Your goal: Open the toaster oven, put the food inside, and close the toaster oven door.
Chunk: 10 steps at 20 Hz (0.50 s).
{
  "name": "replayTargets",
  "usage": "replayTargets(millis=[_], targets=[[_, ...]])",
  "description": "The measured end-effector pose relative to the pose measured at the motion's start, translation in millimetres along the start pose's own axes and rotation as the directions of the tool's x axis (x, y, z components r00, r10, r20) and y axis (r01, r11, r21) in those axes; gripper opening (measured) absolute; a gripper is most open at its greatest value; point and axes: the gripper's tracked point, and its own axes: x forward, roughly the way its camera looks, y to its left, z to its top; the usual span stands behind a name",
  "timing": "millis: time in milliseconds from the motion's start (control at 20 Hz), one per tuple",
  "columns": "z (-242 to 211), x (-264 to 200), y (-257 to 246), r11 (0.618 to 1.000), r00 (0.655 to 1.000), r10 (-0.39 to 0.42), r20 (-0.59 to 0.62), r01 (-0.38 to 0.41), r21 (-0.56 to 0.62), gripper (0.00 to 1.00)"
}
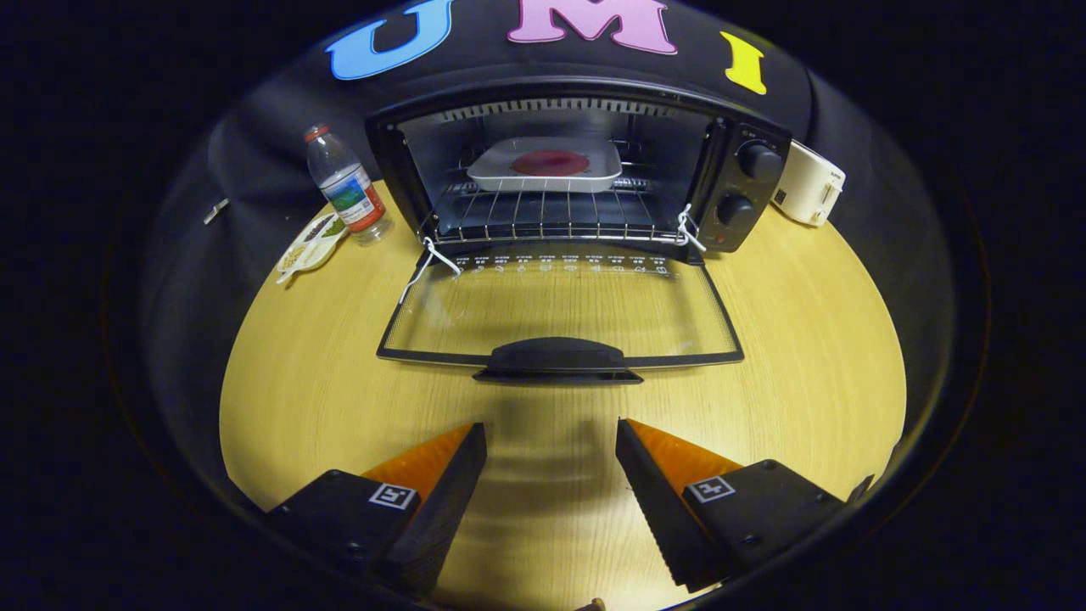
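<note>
A black toaster oven [747, 182] stands at the back of the wooden table [806, 365]. Its glass door [556, 310] lies folded down flat toward me, with the dark handle [556, 356] at its near edge. Inside, on the wire rack [551, 216], rests a white square plate [547, 165] with a round red piece of food [550, 162] on it. My gripper [551, 441] is open, with nothing between its fingers. It hovers over the table a short way in front of the door handle, roughly centred on it.
A plastic water bottle [346, 187] with a red cap stands left of the oven. A small white dish [311, 244] with bits of food lies in front of the bottle. A white boxy appliance [808, 184] sits to the oven's right.
</note>
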Motion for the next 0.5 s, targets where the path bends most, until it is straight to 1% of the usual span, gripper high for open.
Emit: replayTargets(millis=[200,450,500], targets=[[8.2,18.1,-9.7,0.998,0.999,-0.054,-0.01,0.054,-0.016,1.0],[7.0,33.0,-12.7,0.996,0.996,-0.083,-0.03,0.083,-0.015,1.0],[7.9,36.0,-10.9,0.996,0.996,-0.087,-0.028,0.087,0.004,0.99]])
